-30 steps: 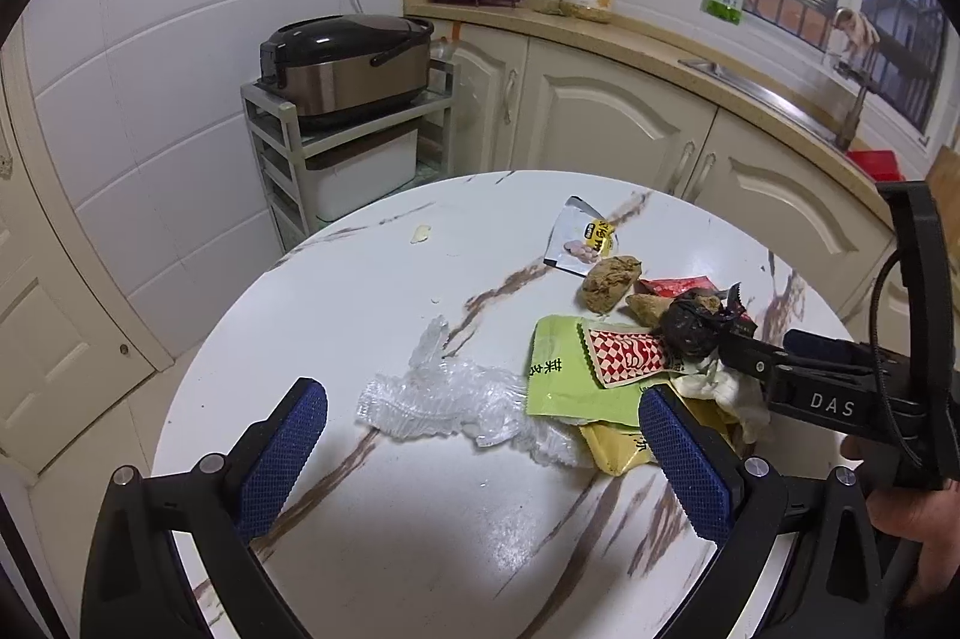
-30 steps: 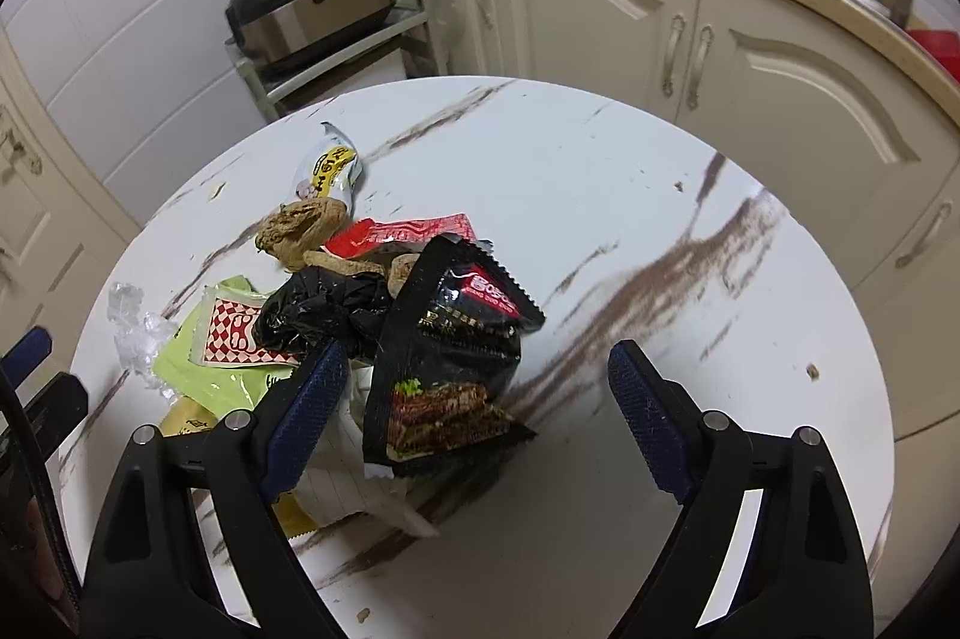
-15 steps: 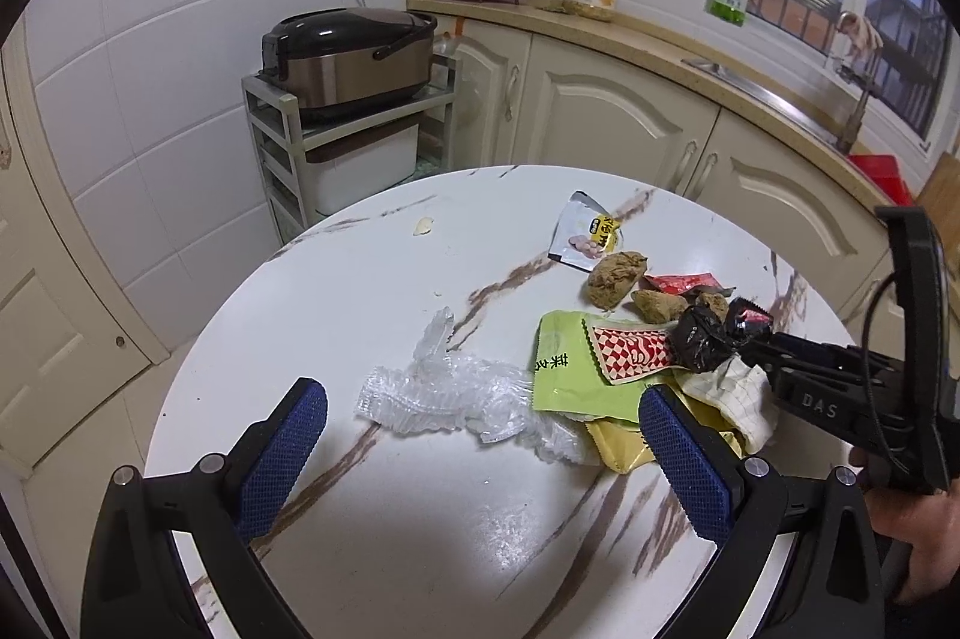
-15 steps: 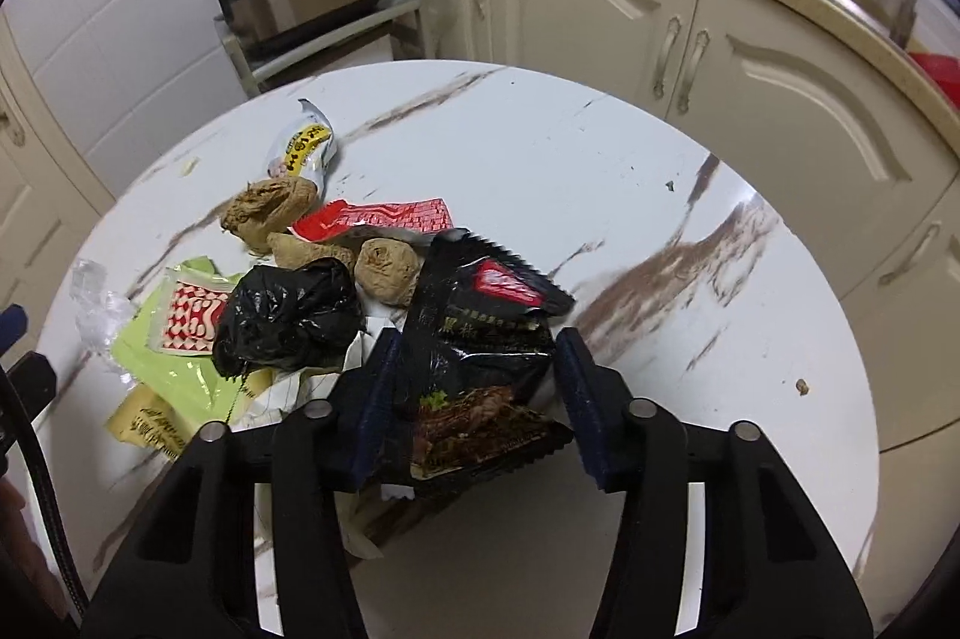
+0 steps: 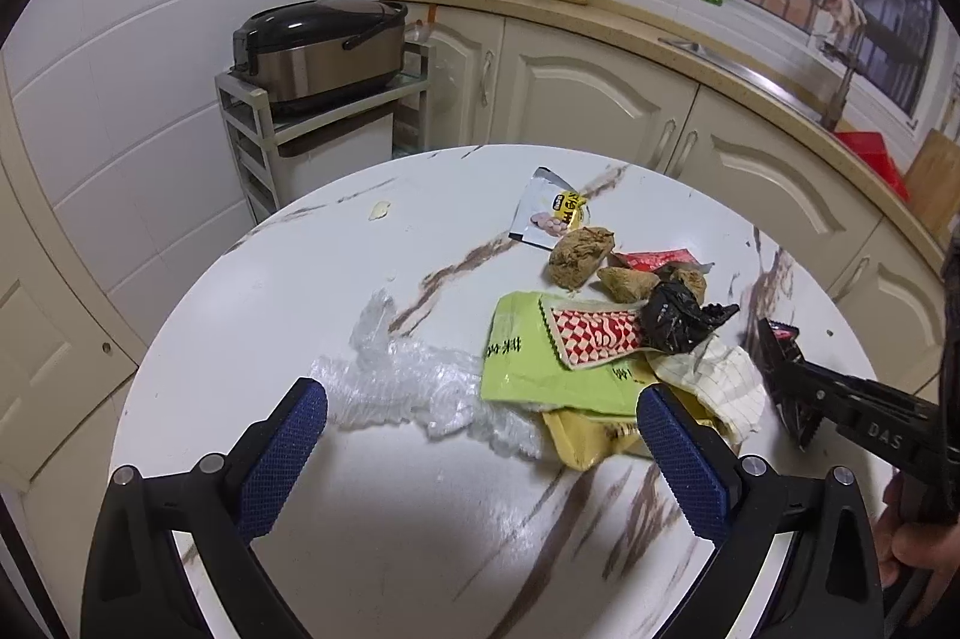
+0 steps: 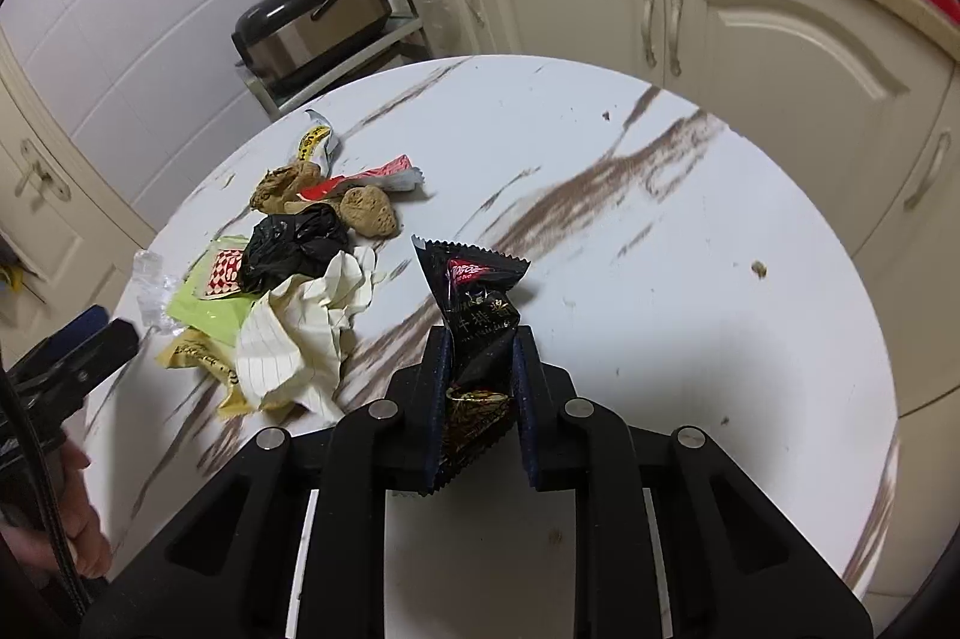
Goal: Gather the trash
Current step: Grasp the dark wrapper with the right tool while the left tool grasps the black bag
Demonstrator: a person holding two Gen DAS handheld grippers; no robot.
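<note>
A: We had the right gripper closing its jaws on the black wrapper. Pads were pinching it at the waist, top fanned out above the table, clear of the pile.

B: Left one?

A: Left gripper hung wide open with nothing between the fingers, low over the clear film at the pile's near edge.

B: So which step?

A: First pick, by our read. Grip looked good, but we saw no bin in either view, so the next move needed a drop point found first.

B: What was left?

A: Black bag, crumpled paper, green packet, yellow packet, red wrapper, white sachet and brown lumps, all heaped and overlapping. Crumbs on the far side too.

B: Obstacles?

A: The film lay half under the packets, so we judged a left pull could drag them along.
</note>
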